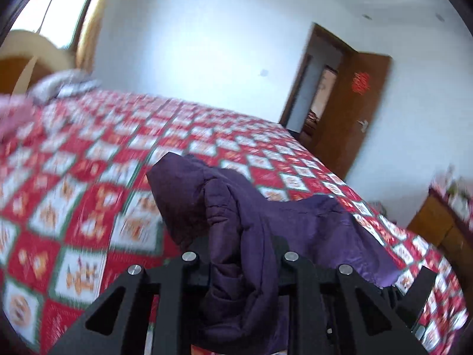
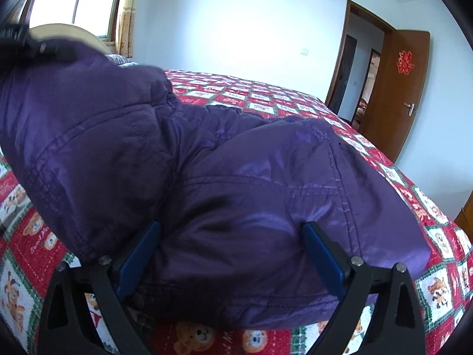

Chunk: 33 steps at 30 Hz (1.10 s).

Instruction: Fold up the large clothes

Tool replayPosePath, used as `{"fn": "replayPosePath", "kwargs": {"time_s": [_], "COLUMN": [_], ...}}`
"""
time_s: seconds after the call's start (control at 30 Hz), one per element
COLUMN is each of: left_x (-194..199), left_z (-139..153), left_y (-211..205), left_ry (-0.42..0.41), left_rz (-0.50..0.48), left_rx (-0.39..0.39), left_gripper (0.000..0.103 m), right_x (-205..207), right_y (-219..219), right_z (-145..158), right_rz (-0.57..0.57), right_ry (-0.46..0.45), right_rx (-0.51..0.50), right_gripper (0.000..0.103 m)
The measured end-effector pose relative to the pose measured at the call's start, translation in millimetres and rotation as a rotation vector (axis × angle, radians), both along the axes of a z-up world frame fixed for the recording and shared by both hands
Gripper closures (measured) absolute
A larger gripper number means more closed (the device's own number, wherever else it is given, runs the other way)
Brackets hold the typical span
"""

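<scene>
Here, biggest first: a bed (image 2: 295, 94) w/ a red-and-white checked quilt printed w/ teddy bears fills most of both views, running back toward a white wall (image 1: 207, 44). On it lies the purple padded jacket (image 2: 236, 183), bulky and quilted, spread over the near part of the bed; in the right wrist view it takes up the middle of the frame, one part raised high at upper left, the rest lying flat on the quilt. Back right, a brown wooden door (image 2: 405, 88) stands open w/ a red paper decoration (image 2: 405, 62) on it and a metal handle below that. Back left, a window (image 2: 74, 0) w/ a yellowish curtain beside it, and a curved pale headboard (image 1: 35, 44) w/ grey-white bedding bunched near it. A wooden cabinet (image 1: 437, 224) sits at the far right edge in the left wrist view. The left claw (image 1: 241, 254) is pinched together on a bunched fold of the jacket, which rises between the black fingers and drapes over them; that view is motion-blurred. The right claw (image 2: 233, 251) has its blue-padded fingers (image 2: 139, 260) spread apart, one on each side of a thick roll of the jacket's edge, pads touching the fabric but not squeezed closed.
</scene>
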State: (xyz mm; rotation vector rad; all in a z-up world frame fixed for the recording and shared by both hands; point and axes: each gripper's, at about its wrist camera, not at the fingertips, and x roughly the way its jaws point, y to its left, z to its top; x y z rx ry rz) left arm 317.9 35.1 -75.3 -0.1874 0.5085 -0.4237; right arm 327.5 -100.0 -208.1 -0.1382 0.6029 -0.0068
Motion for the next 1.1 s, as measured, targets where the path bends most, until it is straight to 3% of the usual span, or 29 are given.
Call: {"fn": "replayPosePath", "kwargs": {"time_s": [0.13, 0.33, 0.43, 0.57, 0.73, 0.87, 1.1], "left_x": [-14, -35, -41, -48, -59, -66, -58], "left_z": [35, 45, 40, 32, 15, -4, -31], "left_y": [-51, -112, -141, -185, -237, -273, -302], "left_ry": [-0.104, -0.181, -0.211, -0.22, -0.254, -0.286, -0.264], "left_rz": [-0.101, -0.212, -0.263, -0.364, -0.507, -0.604, -0.709], "left_rx": [0.096, 0.21, 0.28, 0.358, 0.48, 0.574, 0.581], "left_gripper": [0.079, 0.079, 0.079, 0.079, 0.079, 0.079, 0.079], "right_x": [-18, -45, -47, -29, -38, -44, -46], "right_y": [-26, -94, -126, -161, -188, -193, -193], "right_z": [17, 37, 41, 23, 1, -14, -22], "right_rz": [-0.018, -0.123, -0.232, -0.303, -0.328, -0.337, -0.346], "right_ry": [-0.035, -0.088, -0.083, 0.033, 0.077, 0.083, 0.069], "right_rx": [0.08, 0.212, 0.202, 0.159, 0.262, 0.295, 0.297], "right_gripper": [0.012, 0.011, 0.011, 0.011, 0.011, 0.004, 0.001]}}
